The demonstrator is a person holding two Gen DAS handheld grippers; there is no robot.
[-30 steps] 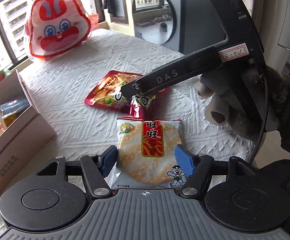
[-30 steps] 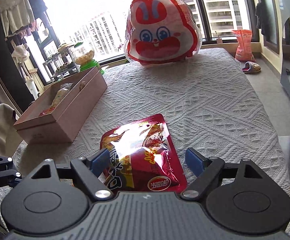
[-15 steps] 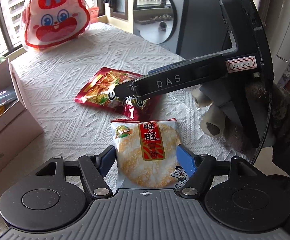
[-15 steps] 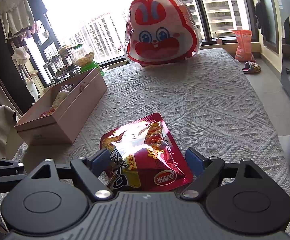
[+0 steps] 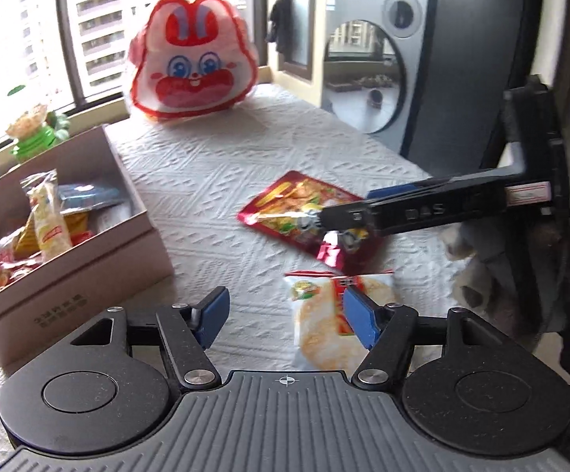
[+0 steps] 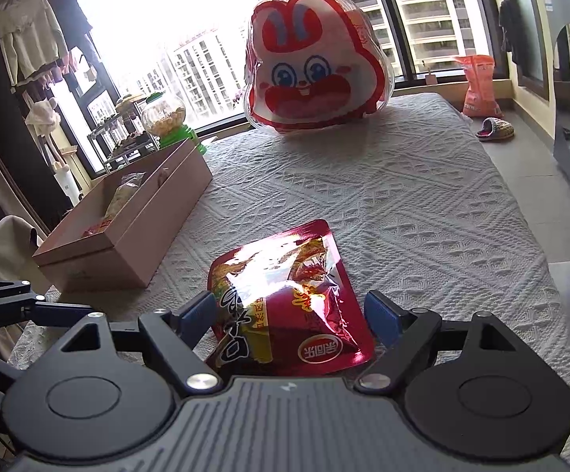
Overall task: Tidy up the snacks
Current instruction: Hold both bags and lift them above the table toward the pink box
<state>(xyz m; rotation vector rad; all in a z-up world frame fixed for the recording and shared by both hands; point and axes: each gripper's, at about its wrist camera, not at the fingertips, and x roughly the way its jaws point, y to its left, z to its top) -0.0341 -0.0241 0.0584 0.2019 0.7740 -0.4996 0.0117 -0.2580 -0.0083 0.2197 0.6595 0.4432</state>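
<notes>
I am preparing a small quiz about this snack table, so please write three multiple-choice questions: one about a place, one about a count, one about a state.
1. Where does the red foil packet lie?
A. inside the cardboard box
B. on the white tablecloth, between the fingers of the right claw
C. on the floor

2. How many loose snack packets lie on the cloth near the claws?
A. two
B. four
C. none

3. What is the state of the cardboard box?
A. closed with a lid
B. open and empty
C. open, with snacks inside

Answers:
1 B, the right wrist view shows it on the cloth between the blue pads.
2 A, the red foil packet and the rice cracker packet.
3 C, packets show above its rim.
</notes>
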